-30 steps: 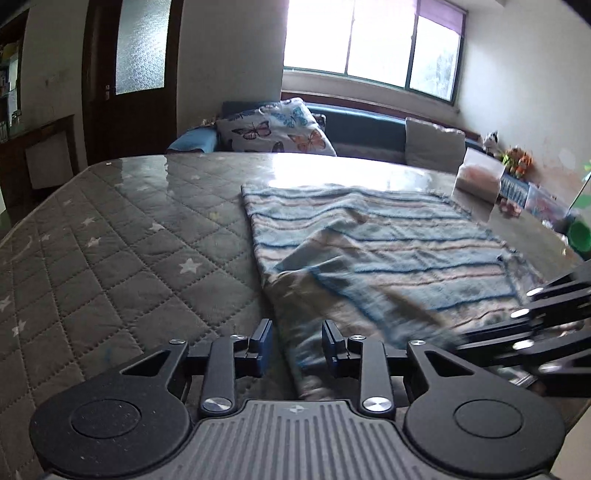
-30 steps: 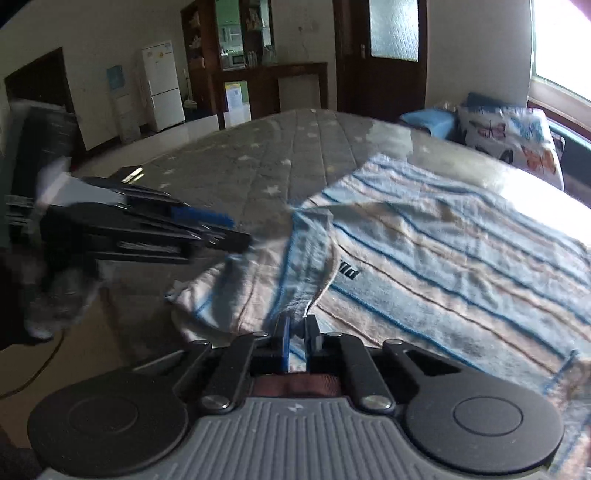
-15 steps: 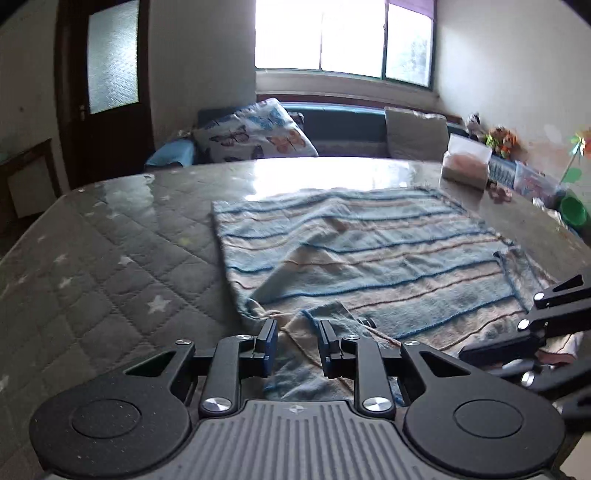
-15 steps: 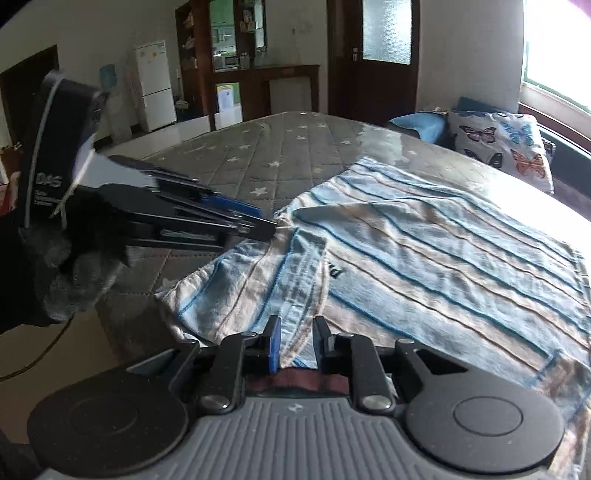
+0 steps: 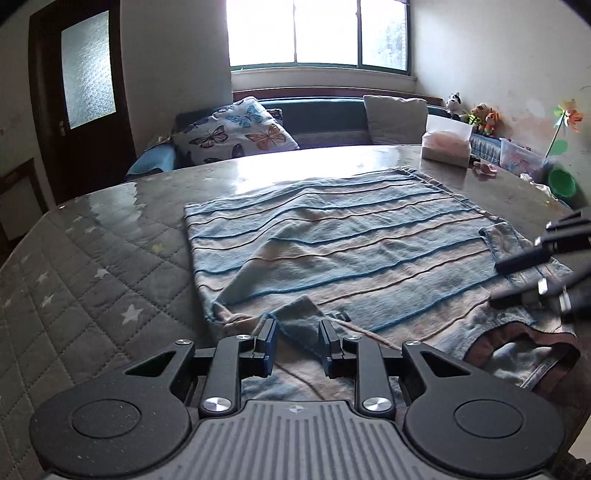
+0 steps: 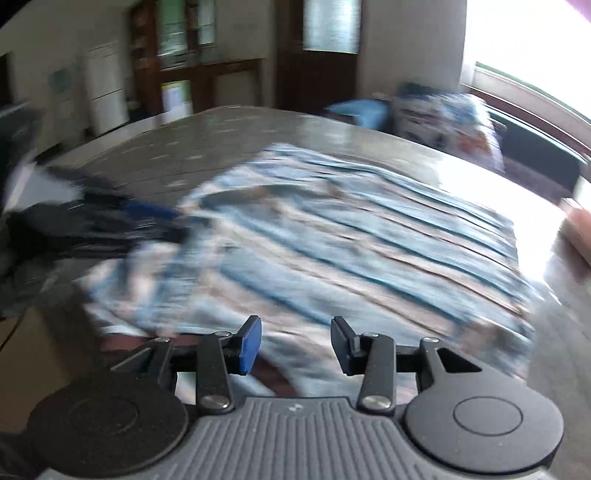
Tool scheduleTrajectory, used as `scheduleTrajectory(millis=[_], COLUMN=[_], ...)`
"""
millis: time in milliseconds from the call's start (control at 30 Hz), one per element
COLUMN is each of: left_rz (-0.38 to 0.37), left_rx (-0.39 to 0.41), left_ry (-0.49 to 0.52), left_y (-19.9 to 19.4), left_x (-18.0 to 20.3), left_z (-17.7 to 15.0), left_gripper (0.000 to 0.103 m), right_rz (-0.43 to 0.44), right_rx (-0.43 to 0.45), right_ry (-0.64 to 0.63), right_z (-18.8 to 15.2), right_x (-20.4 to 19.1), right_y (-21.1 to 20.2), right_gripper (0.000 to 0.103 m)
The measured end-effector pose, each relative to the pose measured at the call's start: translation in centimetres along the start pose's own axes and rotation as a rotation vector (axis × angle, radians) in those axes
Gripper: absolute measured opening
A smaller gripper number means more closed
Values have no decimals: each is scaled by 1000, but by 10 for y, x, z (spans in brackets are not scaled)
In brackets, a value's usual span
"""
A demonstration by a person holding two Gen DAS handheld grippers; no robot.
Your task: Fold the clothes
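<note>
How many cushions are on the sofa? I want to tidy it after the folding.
2 show: a butterfly-print cushion at the sofa's left end and a plain grey cushion towards its right. The table edge may hide more.

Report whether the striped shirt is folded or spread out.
Mostly spread: the striped shirt lies flat on the table, only its near sleeve flipped inward.

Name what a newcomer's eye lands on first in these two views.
The blue striped shirt, spread flat across the grey quilted table cover, fills the middle of both views. A folded-in flap of it lies between the left gripper fingers, pads not pressing. Beyond, a bright window and a butterfly pillow on the bench; the right gripper is opening over the blurred cloth.
</note>
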State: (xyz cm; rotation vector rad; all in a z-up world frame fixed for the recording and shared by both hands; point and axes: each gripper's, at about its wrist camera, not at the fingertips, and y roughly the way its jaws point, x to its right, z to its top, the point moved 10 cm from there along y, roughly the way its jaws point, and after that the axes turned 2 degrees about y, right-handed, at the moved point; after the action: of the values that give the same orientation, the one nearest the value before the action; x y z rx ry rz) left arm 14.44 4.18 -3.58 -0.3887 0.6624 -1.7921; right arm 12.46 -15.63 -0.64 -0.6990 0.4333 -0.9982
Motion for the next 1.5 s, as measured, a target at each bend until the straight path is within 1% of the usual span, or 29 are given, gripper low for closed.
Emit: scheduleTrajectory(millis=[100,200,333,400,467,533,600,667,700,733,800,867,967,1000,1033,1200,1367,1500], left_rz=[1,6,14,21,24,22,18,14,11,9,4,3,7,7,5,8,-7,-23], left_rx=[-19,-36,-47,-50,-50,-46,-43,-44,-46,-48,-54,-60,-63,-63,-63,-62,-40,-36], left_ry=[6,7,11,13,18,26,35,44,48,53,65,84,112,118,121,155,230,308], left_y=[6,12,15,14,11,6,1,-3,-6,-8,-13,-19,-30,-34,-38,-54,-72,-78], left_x=[3,3,3,3,4,7,10,14,15,17,21,26,32,33,35,42,51,60], left_z=[-3,-6,-8,-7,-7,-8,-9,-12,-15,-17,-24,-31,-40,-42,-44,-54,-57,-61], left_gripper=[27,27,28,29,29,32,38,41,45,47,52,54,56,58,58,59,59,59], right_rz=[-93,-148,-188,-176,-173,-167,-155,-143,-139,-135,-127,-127,-135,-134,-129,-123,-97,-77], right_rx=[14,15,2,5,10,11,-2,-14,-18,-22,-27,-27,-17,-17,-17,-16,-16,-34], right_ry=[52,101,151,163,150,134,111,90,82,74,58,46,21,20,18,-32,-80,-133], right_z=[-1,-4,-10,-13,-13,-15,-23,-30,-34,-39,-50,-59,-69,-71,-73,-84,-86,-91], right_x=[42,76,109,116,116,112,105,98,95,91,82,76,68,66,63,50,41,34], right_y=[-1,5,19,22,19,12,4,-4,-8,-12,-22,-29,-40,-43,-46,-59,-73,-77], right_gripper=[42,41,40,40,41,41,42,43,49,52,52,56,57,59,61,61,62,62])
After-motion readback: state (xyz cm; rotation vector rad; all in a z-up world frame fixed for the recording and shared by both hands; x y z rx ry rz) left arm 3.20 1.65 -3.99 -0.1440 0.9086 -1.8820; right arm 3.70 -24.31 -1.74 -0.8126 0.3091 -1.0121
